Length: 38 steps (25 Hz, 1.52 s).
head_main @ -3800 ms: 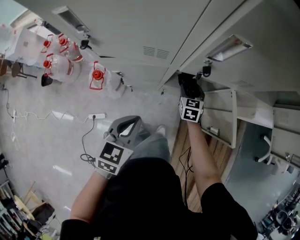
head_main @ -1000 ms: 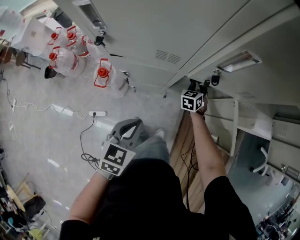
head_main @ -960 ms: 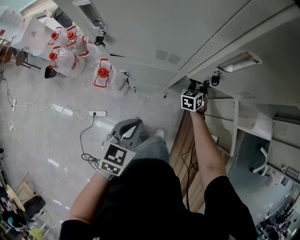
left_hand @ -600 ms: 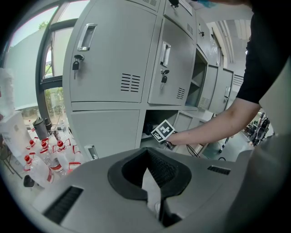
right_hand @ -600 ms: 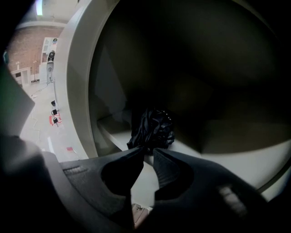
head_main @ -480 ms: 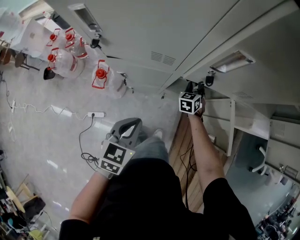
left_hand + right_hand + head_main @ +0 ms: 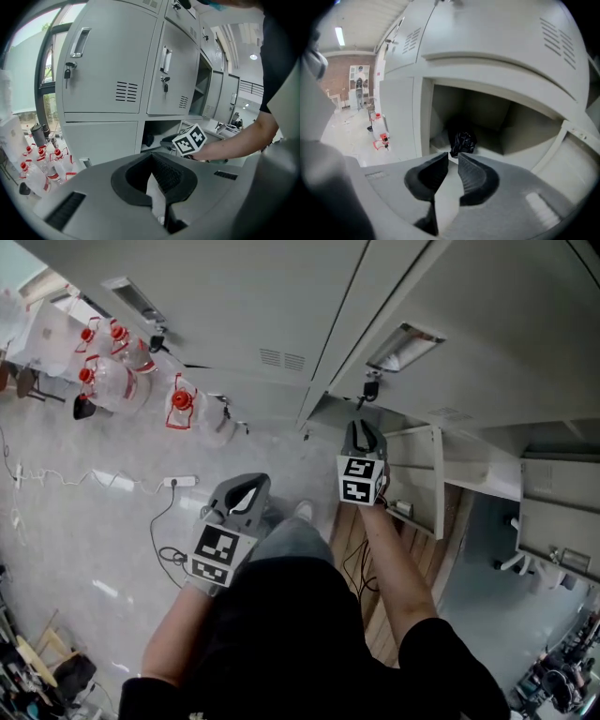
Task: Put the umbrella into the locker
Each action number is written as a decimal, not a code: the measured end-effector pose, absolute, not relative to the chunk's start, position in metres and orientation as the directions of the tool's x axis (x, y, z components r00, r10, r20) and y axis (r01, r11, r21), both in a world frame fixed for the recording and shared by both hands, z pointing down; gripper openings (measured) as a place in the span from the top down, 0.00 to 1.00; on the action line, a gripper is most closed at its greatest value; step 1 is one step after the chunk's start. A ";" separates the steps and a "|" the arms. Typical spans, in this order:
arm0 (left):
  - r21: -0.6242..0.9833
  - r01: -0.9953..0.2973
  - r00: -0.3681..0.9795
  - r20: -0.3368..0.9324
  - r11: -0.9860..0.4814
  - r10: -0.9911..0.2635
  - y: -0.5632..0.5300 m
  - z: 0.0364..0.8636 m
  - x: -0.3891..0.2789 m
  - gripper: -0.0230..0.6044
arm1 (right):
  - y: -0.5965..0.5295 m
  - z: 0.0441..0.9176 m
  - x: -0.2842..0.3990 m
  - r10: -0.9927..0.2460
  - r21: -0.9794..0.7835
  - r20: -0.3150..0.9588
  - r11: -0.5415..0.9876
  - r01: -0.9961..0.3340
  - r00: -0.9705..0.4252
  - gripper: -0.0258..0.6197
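Inside the open locker (image 7: pixel 487 112) we've got the umbrella (image 7: pixel 462 140), a black folded bundle lying on the compartment floor toward the back, and nothing is touching it. The right claw (image 7: pixel 453 157) hangs just in front of the opening and points straight in at that bundle, its tips a narrow slit apart with nothing between them, so it's empty. Up in the head view we see that claw at the mouth of the compartment, its marker cube (image 7: pixel 359 479) facing us, the forearm (image 7: pixel 389 559) stretched out behind it and the swung-open door (image 7: pixel 419 479) just to its right. A small lock (image 7: pixel 371 388) dangles from the closed door above. Over on the other side, the left claw (image 7: pixel 151 155) has its tips pressed together and grips nothing. In the head view it's held out over the floor (image 7: pixel 84 521), well apart from the locker. From its own view we look across at the marker cube, and beside it a dark shape sits in the same open compartment, though we can't make out more from there. Off to the left, clear bottles (image 7: pixel 183 401) with red caps stand against the lockers, and a white power strip (image 7: pixel 178 481) lies on the floor near them with its cable trailing away.
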<state>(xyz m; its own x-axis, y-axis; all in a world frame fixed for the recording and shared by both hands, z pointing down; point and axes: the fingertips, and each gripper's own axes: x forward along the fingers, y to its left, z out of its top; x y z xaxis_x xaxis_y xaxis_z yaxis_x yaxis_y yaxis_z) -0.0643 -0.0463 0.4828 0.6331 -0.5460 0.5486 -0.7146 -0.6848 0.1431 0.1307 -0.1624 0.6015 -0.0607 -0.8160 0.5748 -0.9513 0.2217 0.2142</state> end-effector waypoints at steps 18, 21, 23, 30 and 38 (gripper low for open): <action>0.164 -0.694 0.692 0.420 -0.701 -0.587 -0.045 0.409 -0.037 0.94 | -0.075 0.441 0.125 -0.877 -0.011 0.397 0.291 -0.957 -0.271 0.87; 0.162 -0.703 0.689 0.396 -0.692 -0.607 -0.048 0.391 -0.034 0.94 | -0.067 0.417 0.127 -0.883 -0.036 0.370 0.296 -0.954 -0.288 0.91; 0.160 -0.700 0.695 0.379 -0.696 -0.611 -0.047 0.383 -0.030 0.94 | -0.062 0.404 0.127 -0.882 -0.050 0.359 0.309 -0.950 -0.305 0.92; 0.158 -0.686 0.714 0.332 -0.710 -0.617 -0.035 0.361 -0.023 0.94 | -0.043 0.369 0.126 -0.874 -0.080 0.328 0.353 -0.932 -0.359 0.93; 0.146 -0.697 0.707 0.305 -0.702 -0.638 -0.026 0.348 -0.019 0.94 | -0.033 0.351 0.134 -0.872 -0.082 0.304 0.377 -0.923 -0.383 0.94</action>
<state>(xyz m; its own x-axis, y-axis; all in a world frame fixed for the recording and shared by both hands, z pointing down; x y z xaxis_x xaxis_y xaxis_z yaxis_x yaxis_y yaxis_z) -0.0188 -0.0260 0.3483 0.7068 -0.6383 0.3050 -0.6970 -0.7021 0.1458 0.1343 -0.0330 0.3508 -0.3831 -0.8721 0.3044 -0.9227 0.3765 -0.0824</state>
